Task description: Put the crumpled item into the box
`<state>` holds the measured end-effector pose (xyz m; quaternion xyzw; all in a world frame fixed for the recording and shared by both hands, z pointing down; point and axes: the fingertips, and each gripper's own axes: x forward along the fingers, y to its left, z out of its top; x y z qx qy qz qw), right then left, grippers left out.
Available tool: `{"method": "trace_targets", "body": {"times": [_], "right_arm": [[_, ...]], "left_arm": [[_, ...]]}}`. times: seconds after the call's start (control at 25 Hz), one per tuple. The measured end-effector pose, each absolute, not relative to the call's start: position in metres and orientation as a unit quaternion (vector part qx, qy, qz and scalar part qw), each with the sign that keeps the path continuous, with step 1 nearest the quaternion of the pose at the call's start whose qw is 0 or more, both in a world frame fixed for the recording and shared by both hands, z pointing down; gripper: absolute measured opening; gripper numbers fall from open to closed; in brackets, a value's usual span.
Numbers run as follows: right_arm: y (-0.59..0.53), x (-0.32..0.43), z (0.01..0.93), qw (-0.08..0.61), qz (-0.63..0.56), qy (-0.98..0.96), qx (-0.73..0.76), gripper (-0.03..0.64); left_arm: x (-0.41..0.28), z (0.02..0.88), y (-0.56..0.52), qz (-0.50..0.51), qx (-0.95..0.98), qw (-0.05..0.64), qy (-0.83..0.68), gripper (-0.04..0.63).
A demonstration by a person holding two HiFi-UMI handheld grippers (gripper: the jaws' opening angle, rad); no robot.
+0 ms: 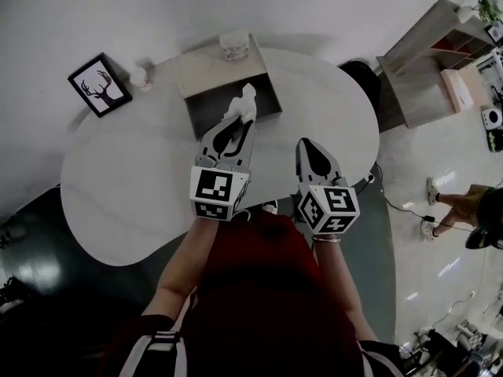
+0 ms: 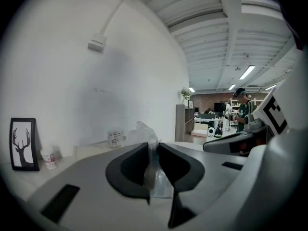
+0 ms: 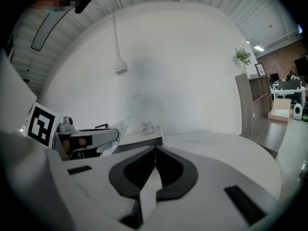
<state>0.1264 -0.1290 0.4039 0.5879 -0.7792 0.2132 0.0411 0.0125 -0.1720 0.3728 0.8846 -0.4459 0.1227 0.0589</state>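
White crumpled item (image 1: 247, 104) over box (image 1: 207, 111)

1. White table (image 1: 134, 187), smooth top, rounded bean-like outline.
2. Open grey-brown box (image 1: 212, 73) standing at far edge, near the middle.
3. Framed antler picture (image 1: 100, 84) upright at far left, small cup (image 1: 140, 77) just beside it, toward the box.

A framed deer picture (image 1: 100, 84) is standing at the white table's (image 1: 126, 203) far edge, a small cup (image 1: 140, 76) sitting just beside it.
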Motion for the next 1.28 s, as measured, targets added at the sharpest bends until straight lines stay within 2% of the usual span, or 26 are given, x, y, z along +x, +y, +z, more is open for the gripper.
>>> {"method": "trace_targets", "body": {"times": [0.52,1.28], "right_arm": [[-0.184,0.130,0.410,0.040,0.225,-0.817,0.530,0.015],[-0.208,0.123,0.438,0.082,0.237,-0.795,0.553,0.015]], "left_arm": [[0.002,0.376,-0.213,0.179,0.846,0.036,-0.501,0.083],[0.029,0.445,-0.255,0.267,0.877,0.064,-0.395,0.083]]}}
